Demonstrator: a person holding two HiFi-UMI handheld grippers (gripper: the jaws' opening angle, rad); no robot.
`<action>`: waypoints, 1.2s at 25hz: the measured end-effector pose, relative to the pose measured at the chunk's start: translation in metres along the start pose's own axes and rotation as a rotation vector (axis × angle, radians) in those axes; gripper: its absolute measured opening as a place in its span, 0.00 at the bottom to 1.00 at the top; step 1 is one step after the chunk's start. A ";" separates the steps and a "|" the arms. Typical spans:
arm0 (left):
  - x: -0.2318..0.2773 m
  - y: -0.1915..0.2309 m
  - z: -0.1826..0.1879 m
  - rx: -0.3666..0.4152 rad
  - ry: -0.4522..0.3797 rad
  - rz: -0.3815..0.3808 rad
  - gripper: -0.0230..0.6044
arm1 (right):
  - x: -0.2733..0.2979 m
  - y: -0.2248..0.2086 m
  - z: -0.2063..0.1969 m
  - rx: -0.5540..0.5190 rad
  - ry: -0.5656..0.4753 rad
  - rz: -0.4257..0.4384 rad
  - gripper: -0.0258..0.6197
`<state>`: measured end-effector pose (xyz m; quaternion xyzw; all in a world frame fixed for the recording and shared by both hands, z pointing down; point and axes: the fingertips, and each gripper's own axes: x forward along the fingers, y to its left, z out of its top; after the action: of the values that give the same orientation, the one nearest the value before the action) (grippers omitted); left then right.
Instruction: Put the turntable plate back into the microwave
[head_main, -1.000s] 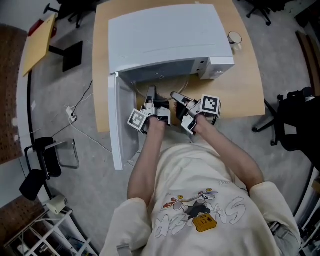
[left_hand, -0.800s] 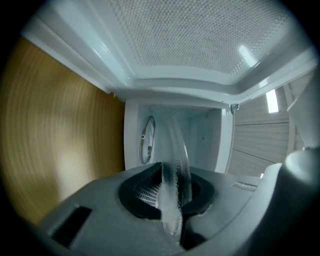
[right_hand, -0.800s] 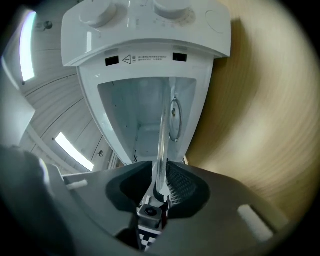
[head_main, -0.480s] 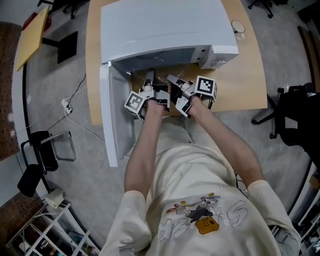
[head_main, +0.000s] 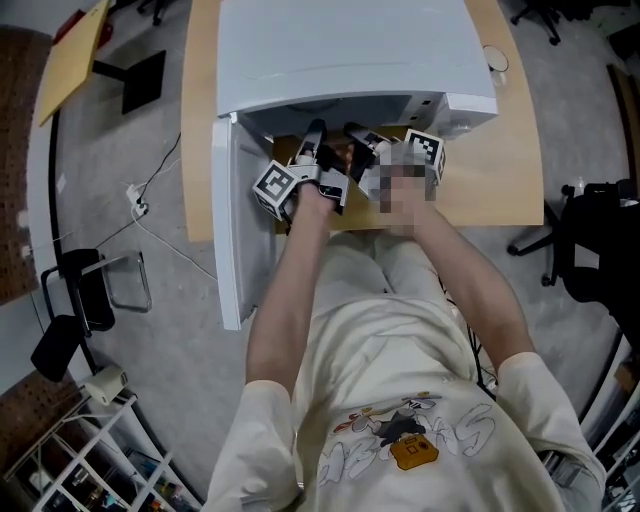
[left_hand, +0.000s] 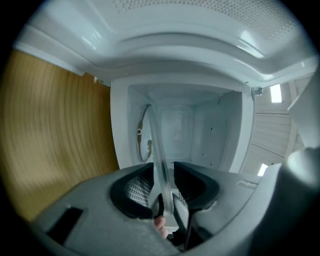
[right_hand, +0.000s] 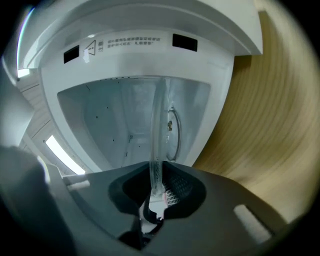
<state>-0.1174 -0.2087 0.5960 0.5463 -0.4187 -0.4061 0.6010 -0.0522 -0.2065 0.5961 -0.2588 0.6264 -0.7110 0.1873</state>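
Two grips close on the glass turntable plate (left_hand: 158, 145): our left hand-held gripper (left_hand: 164, 187) and right hand-held gripper (right_hand: 157, 191) pinch its rim at the microwave (head_main: 350, 50) mouth, upper centre. Its open door (head_main: 228, 250) flanks us left; a ring (right_hand: 175, 134) sits inside.

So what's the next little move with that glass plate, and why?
Probably ease the plate straight into the microwave. Left tongs and right tongs both clamp its rim at the open mouth, and the ring inside lies bare.
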 end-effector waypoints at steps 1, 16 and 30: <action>-0.001 0.001 -0.003 0.000 0.009 0.000 0.24 | 0.004 0.001 0.003 -0.002 -0.002 -0.003 0.12; 0.009 0.023 -0.001 -0.022 -0.016 0.054 0.10 | 0.020 -0.012 0.024 0.007 -0.023 -0.101 0.20; 0.022 0.017 0.009 -0.045 -0.014 0.070 0.26 | 0.026 -0.028 0.031 0.042 -0.062 -0.219 0.10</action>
<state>-0.1179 -0.2313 0.6147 0.5149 -0.4327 -0.3981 0.6239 -0.0525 -0.2427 0.6295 -0.3434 0.5734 -0.7318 0.1332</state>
